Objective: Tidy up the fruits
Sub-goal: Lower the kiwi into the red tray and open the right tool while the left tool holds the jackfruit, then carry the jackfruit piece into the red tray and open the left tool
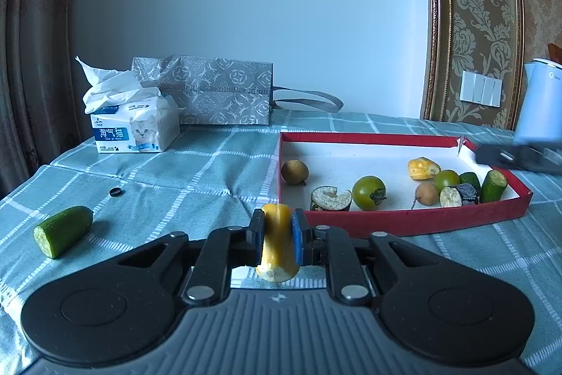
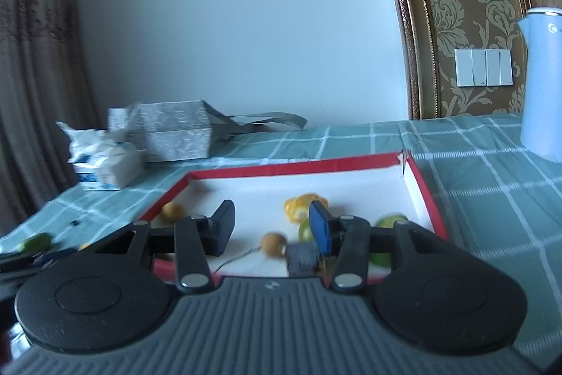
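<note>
The left claw [image 1: 277, 236] is clamped on a yellow, ridged chunk of fruit [image 1: 275, 245], its blue pads pressing both flanks. The piece stands roughly upright between the pads, with a smooth waxy skin, a rounded top and a pale cut face at the bottom. It hangs just before the near wall of a shallow red cardboard tray with a white floor [image 1: 404, 220], above the desk, which is draped in a green-and-white checked cloth [image 1: 175, 178].

Inside the tray lie a brownish round fruit [image 1: 294, 172] near the left wall, a slice of dark-skinned eggplant with pale flesh [image 1: 330, 198], a green tomato with a stem [image 1: 368, 193], a second yellow ridged piece [image 1: 423, 168], a smaller green tomato [image 1: 446, 180], another small brown fruit [image 1: 426, 194], a second eggplant chunk [image 1: 460, 195] and two short green cucumber pieces [image 1: 493, 186].

A further cut green cucumber stub [image 1: 63, 231] lies on the cloth well to the left of the tray.

The right claw [image 2: 272, 227] stands open with nothing between its pads, hovering over the tray's near half; that view is blurred.
</note>
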`<action>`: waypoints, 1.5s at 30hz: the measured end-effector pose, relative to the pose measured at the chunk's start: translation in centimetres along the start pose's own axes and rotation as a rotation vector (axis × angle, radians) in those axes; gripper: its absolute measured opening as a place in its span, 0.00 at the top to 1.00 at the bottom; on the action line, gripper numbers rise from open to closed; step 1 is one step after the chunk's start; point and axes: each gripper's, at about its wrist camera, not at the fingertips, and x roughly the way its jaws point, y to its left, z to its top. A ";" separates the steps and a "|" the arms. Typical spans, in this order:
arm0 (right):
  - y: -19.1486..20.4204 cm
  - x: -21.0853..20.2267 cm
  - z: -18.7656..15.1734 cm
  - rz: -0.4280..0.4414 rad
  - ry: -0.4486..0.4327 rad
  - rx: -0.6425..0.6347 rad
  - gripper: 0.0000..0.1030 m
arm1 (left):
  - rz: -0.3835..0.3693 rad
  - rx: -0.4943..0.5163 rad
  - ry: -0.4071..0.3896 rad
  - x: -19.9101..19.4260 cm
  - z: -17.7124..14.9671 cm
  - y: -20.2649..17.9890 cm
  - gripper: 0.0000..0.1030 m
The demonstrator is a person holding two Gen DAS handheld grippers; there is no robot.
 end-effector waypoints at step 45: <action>-2.8 -5.0 -3.4 0.059 -0.068 0.097 0.45 | 0.022 0.167 -0.034 7.4 6.4 -9.9 0.85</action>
